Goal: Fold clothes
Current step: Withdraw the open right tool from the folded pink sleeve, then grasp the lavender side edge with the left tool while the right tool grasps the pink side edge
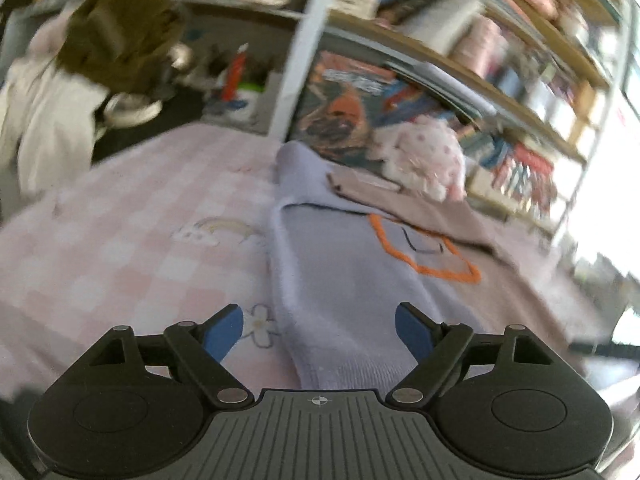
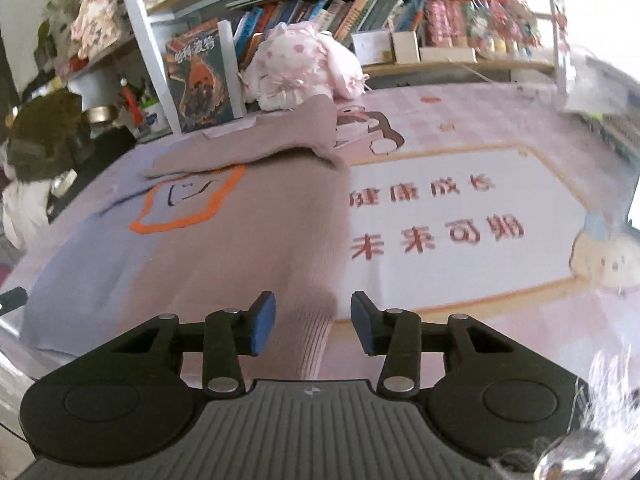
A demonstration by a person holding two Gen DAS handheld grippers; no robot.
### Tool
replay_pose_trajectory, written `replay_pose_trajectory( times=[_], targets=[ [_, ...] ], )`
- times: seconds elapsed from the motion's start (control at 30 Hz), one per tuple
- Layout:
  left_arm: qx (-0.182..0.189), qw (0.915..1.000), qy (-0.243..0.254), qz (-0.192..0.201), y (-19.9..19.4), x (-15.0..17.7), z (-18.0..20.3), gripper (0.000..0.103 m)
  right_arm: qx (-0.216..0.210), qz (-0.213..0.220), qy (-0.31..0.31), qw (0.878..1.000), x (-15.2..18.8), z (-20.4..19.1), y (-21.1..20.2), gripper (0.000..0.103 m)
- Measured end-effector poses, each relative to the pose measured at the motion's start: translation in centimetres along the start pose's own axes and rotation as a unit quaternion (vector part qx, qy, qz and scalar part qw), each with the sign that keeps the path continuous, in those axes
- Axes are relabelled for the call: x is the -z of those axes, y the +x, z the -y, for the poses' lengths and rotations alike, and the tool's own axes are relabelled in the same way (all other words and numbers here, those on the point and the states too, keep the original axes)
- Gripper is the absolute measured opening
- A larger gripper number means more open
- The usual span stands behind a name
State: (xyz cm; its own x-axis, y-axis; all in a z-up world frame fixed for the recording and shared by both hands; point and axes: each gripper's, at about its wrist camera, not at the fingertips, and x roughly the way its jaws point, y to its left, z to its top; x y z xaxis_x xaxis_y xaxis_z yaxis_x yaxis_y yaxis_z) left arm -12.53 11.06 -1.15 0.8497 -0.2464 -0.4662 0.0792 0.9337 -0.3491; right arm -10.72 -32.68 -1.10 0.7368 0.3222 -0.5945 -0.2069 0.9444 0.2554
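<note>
1. Lying flat across the pink blanket [image 2: 460, 100]: a two-tone sweater [image 2: 224, 248], lavender on its left half, mauve-brown on its right, orange outline patch [image 2: 188, 204] near the chest.
2. Resting already folded across the far part of the body: the mauve sleeve [image 2: 272, 136], cuff end pointing right, toward the printed panel [image 2: 460, 216] of the blanket.
3. Running toward the near edge on the right: the mauve ribbed hem [image 2: 312, 340], sitting between the blue pads and not yet pinched.
4. Hovering over that hem with jaws spread wide and nothing held: right gripper [image 2: 313, 326].
5. Hovering over the lavender side [image 1: 344, 300] at the near left with jaws spread wide, likewise holding nothing: left gripper [image 1: 319, 330].
6. Judging the step in hand: taking hold of the 2 near hem corners, ready for folding the body up toward the collar.
7. Doing it well, most likely: lowering both claws evenly, pinching only the sweater and not the blanket beneath, gripping close to each side edge, lifting together, keeping the hem line straight, laying it down square over the folded sleeve without dragging that sleeve out of place.
8. Standing beyond the far edge: pink plush toy [image 2: 296, 68], leaning books [image 2: 200, 80], white shelf post [image 1: 300, 48].
9. Blurring heavily in the left view, so finer detail there staying uncertain.
</note>
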Motion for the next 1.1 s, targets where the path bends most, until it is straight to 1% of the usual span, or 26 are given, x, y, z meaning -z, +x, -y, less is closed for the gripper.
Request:
replay_pose_trajectory(
  times=[0.03,0.1,0.13,0.2,0.23,0.27,0.3,0.33,0.37,0.4,0.47,0.5,0.57,0.6,0.63,0.67,0.73,0.8,0.83,0.87,0.9,0.93,1.0,1.07,1.1],
  targets=[
    [0.005,0.9997,-0.022,-0.001,0.0,-0.1,-0.6,0.084,0.0,0.001,0.004,1.0,0.1,0.0,-0.1,0.037],
    [0.005,0.9989,-0.045,-0.008,0.4,0.0,-1.3,0.082,0.002,-0.001,0.01,1.0,0.3,0.1,-0.2,0.034],
    [0.004,0.9983,-0.056,-0.011,0.6,0.0,-1.6,0.076,0.003,-0.002,0.012,1.0,0.4,0.1,-0.3,0.033],
    [0.002,0.9979,-0.063,-0.011,0.7,0.1,-1.8,0.071,0.005,-0.003,0.01,1.0,0.5,0.0,-0.4,0.031],
    [0.009,0.9977,-0.066,-0.014,0.8,0.0,-1.9,0.063,0.007,-0.005,0.004,1.0,0.6,-0.1,-0.4,0.029],
    [0.022,0.9965,-0.078,-0.022,1.0,0.1,-2.1,0.058,0.005,-0.007,-0.001,1.0,0.6,-0.3,-0.3,0.025],
    [0.036,0.9948,-0.09,-0.029,1.3,0.1,-2.3,0.046,0.002,-0.01,-0.005,1.0,0.5,-0.4,-0.3,0.019],
    [0.049,0.9929,-0.103,-0.036,1.5,0.1,-2.6,0.029,-0.001,-0.013,-0.01,1.0,0.5,-0.6,-0.2,0.018],
    [0.051,0.991,-0.117,-0.041,1.7,0.3,-2.8,0.02,-0.003,-0.015,-0.016,1.0,0.5,-0.7,-0.1,0.015],
    [0.055,0.9889,-0.131,-0.046,2.0,0.4,-3.0,0.008,-0.006,-0.016,-0.02,1.0,0.5,-0.9,0.0,0.012],
    [0.068,0.9864,-0.146,-0.033,1.6,0.4,-2.9,0.008,-0.024,-0.009,-0.007,1.0,0.2,-0.8,-0.1,0.011],
    [0.074,0.9876,-0.137,-0.022,1.2,0.2,-2.4,0.008,-0.035,-0.005,0.001,0.999,0.0,-0.8,-0.3,0.011],
    [0.072,0.9915,-0.106,-0.017,1.0,-0.4,-1.2,0.008,-0.055,0.004,0.018,0.998,-0.4,-0.7,-0.6,0.011],
    [0.067,0.9927,-0.098,-0.02,1.1,-0.5,-0.9,0.008,-0.066,0.009,0.026,0.997,-0.6,-0.7,-0.7,0.011],
    [0.062,0.9938,-0.09,-0.022,1.2,-0.7,-0.6,0.011,-0.076,0.013,0.034,0.996,-0.7,-0.7,-0.9,0.011],
    [0.059,0.9936,-0.092,-0.027,1.3,-0.7,-0.6,0.012,-0.086,0.018,0.043,0.995,-0.9,-0.6,-1.0,0.011],
    [0.058,0.9918,-0.108,-0.039,1.5,-0.5,-0.9,0.015,-0.092,0.013,0.06,0.994,-0.9,-0.3,-0.8,0.011],
    [0.064,0.9889,-0.125,-0.049,1.6,-0.3,-1.3,0.024,-0.094,0.007,0.078,0.992,-0.7,0.2,-0.6,0.016],
    [0.069,0.9873,-0.133,-0.054,1.6,-0.2,-1.5,0.029,-0.095,0.004,0.084,0.992,-0.5,0.4,-0.5,0.017],
    [0.072,0.9859,-0.139,-0.058,1.6,-0.1,-1.7,0.031,-0.095,0.001,0.088,0.992,-0.3,0.6,-0.4,0.02],
    [0.075,0.9845,-0.146,-0.063,1.6,0.0,-1.9,0.032,-0.095,-0.001,0.093,0.991,-0.2,0.7,-0.3,0.027],
    [0.078,0.9829,-0.152,-0.068,1.7,0.2,-2.1,0.032,-0.097,-0.004,0.099,0.99,-0.1,0.9,-0.2,0.029],
    [0.089,0.9786,-0.169,-0.077,1.9,0.4,-2.3,0.033,-0.103,-0.011,0.113,0.988,0.2,1.3,0.1,0.032],
    [0.096,0.976,-0.179,-0.078,2.2,0.6,-2.4,0.032,-0.109,-0.015,0.125,0.986,0.4,1.6,0.4,0.032],
    [0.094,0.9765,-0.179,-0.075,2.3,0.6,-2.3,0.032,-0.113,-0.014,0.13,0.985,0.5,1.7,0.5,0.032]
  ],
)
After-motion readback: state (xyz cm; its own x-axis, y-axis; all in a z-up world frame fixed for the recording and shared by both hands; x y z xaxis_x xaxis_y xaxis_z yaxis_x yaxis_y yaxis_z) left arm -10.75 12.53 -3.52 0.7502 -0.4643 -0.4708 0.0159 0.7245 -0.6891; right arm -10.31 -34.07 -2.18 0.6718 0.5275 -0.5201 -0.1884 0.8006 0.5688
